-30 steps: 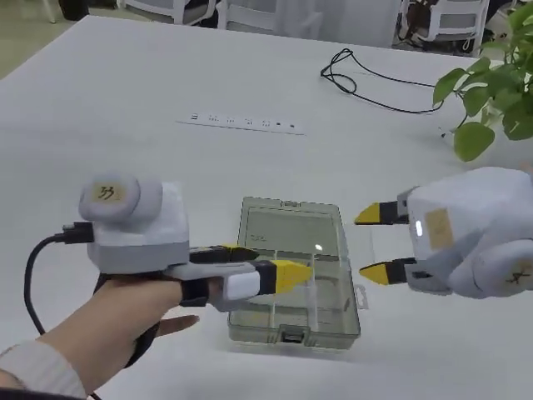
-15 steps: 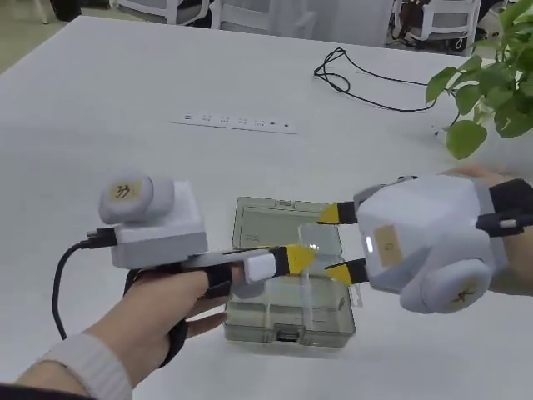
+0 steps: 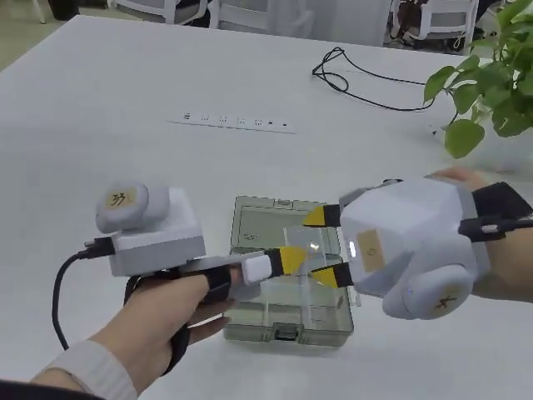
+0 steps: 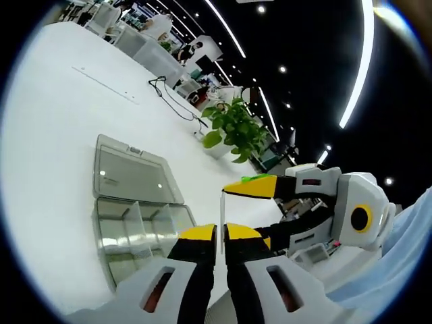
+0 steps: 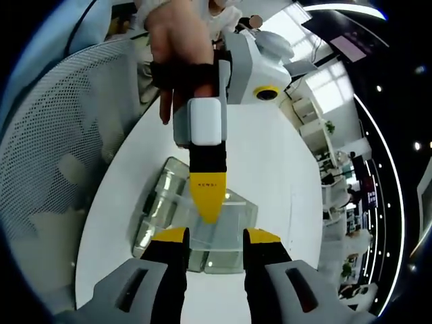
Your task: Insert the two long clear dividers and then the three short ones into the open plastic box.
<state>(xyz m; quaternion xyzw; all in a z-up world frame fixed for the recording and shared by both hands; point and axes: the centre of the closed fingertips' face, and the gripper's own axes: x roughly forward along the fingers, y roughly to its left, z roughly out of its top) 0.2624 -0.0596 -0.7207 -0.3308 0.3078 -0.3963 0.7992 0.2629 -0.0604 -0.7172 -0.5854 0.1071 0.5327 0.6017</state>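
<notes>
The clear plastic box (image 3: 287, 321) lies open on the white table, lid (image 3: 271, 225) flat behind the base, and also appears in the left gripper view (image 4: 135, 226) and in the right gripper view (image 5: 158, 216). Clear dividers stand in its base. My left gripper (image 3: 291, 257) hovers over the box, shut on a thin clear divider (image 4: 221, 216) that stands edge-on between its tips (image 4: 221, 233). My right gripper (image 3: 325, 247) is open, with one jaw on each side of that divider (image 5: 217, 233) and of the left gripper's yellow tip (image 5: 206, 196).
A white power strip (image 3: 237, 122) lies farther back on the table. A black cable (image 3: 358, 79) loops at the back right beside a green plant (image 3: 491, 75). Bare tabletop lies left of the box.
My right gripper has moved left, from beside the box to the left gripper's tip, and now straddles the divider. The left gripper stayed over the box.
</notes>
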